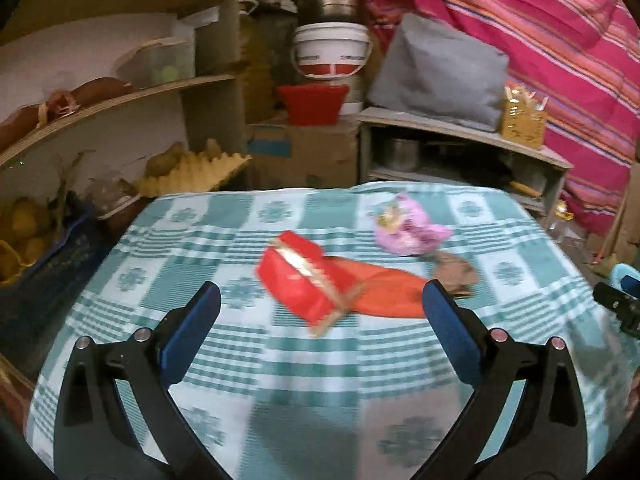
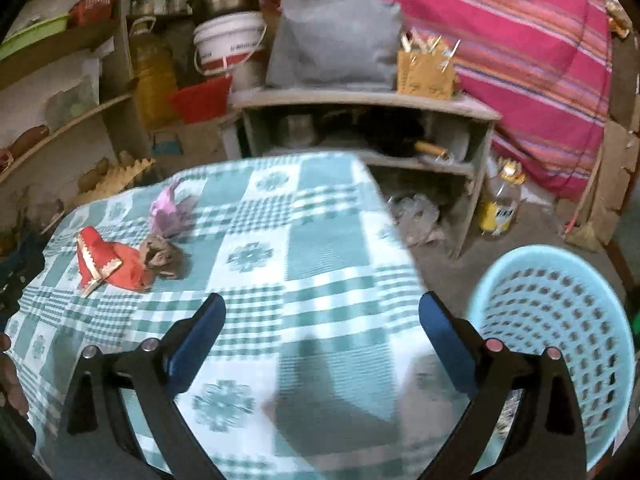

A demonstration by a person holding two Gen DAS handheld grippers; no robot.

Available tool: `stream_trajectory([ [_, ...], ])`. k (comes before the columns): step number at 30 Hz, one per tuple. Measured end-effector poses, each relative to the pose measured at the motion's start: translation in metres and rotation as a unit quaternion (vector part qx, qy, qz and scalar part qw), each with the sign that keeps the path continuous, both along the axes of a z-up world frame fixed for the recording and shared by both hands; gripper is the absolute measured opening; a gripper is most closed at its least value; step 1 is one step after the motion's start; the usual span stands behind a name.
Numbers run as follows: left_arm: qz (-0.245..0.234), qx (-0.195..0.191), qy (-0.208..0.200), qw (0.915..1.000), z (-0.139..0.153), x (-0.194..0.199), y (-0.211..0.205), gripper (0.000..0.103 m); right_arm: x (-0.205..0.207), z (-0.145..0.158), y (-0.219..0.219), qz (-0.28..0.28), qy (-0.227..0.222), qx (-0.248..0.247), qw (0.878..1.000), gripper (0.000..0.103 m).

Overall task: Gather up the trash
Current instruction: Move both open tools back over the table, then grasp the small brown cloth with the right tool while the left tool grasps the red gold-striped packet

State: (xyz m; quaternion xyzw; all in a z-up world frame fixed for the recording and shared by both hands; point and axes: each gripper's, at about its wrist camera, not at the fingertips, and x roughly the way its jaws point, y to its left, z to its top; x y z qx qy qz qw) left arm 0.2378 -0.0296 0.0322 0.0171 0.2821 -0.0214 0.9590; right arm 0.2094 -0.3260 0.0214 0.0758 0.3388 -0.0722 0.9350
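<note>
A torn red carton (image 1: 308,280) lies on the green checked tablecloth (image 1: 280,380), with an orange wrapper (image 1: 384,292) beside it, a crumpled brown paper (image 1: 456,274) to the right and a pink wrapper (image 1: 408,228) behind. My left gripper (image 1: 322,300) is open, just short of the red carton. The same trash shows at the left in the right wrist view: red carton (image 2: 100,260), brown paper (image 2: 162,256), pink wrapper (image 2: 168,212). My right gripper (image 2: 322,312) is open and empty over the table's right part. A light blue perforated basket (image 2: 560,344) stands beside the table at right.
Shelves with potatoes and an egg tray (image 1: 192,172) stand at the left. A low grey shelf unit (image 2: 360,128) with pots, a grey cushion (image 2: 336,36) and a white bucket (image 1: 332,52) stand behind the table. A yellow bottle (image 2: 500,204) is on the floor.
</note>
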Motion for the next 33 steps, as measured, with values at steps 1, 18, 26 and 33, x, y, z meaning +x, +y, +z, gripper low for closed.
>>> stream_trajectory([
  [1, 0.004, 0.003, 0.002, 1.0000, -0.003, 0.004, 0.005, 0.097, 0.003, 0.000, 0.002, 0.003, -0.004, 0.011, 1.000, 0.095],
  [18, 0.030, 0.004, 0.020, 0.9994, -0.028, 0.041, 0.053, 0.097, 0.040, 0.003, 0.066, 0.047, -0.012, -0.048, 0.998, 0.098],
  [26, 0.056, -0.022, 0.054, 0.9967, -0.031, 0.064, 0.075, 0.097, 0.066, -0.009, 0.098, 0.076, -0.006, -0.019, 0.997, 0.098],
  [33, 0.032, -0.019, 0.072, 0.9967, -0.034, 0.073, 0.064, 0.097, 0.084, -0.012, 0.112, 0.068, 0.001, -0.032, 0.997, 0.098],
])
